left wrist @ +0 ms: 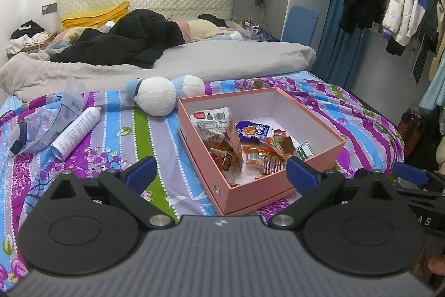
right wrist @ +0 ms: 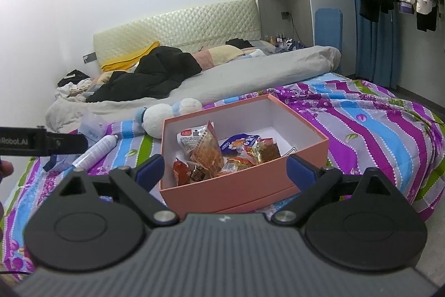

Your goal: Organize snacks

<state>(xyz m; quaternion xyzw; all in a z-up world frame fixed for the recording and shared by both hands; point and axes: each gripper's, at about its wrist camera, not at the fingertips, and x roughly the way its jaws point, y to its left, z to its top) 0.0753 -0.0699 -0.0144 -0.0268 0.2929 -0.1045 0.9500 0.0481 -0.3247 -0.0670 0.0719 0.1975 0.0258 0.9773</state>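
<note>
Your left gripper [left wrist: 221, 171] and right gripper [right wrist: 225, 167] both hover with fingers spread wide, nothing between them. The pink box [left wrist: 319, 130] sits on the striped bedspread [left wrist: 125, 135] just ahead of both, snack packets [left wrist: 250, 144] piled inside. A white spray can [left wrist: 76, 131] and a plush toy [left wrist: 158, 95] lie ahead-left of your left gripper.

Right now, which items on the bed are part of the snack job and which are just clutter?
Part of the job:
- pink box, open on the striped bedspread
- snack packets piled inside it, including a blue pouch

Just lying about:
- white spray can
- clear plastic bag
- plush toy
- black jacket
- hanging clothes

Both grippers are open and empty.
</note>
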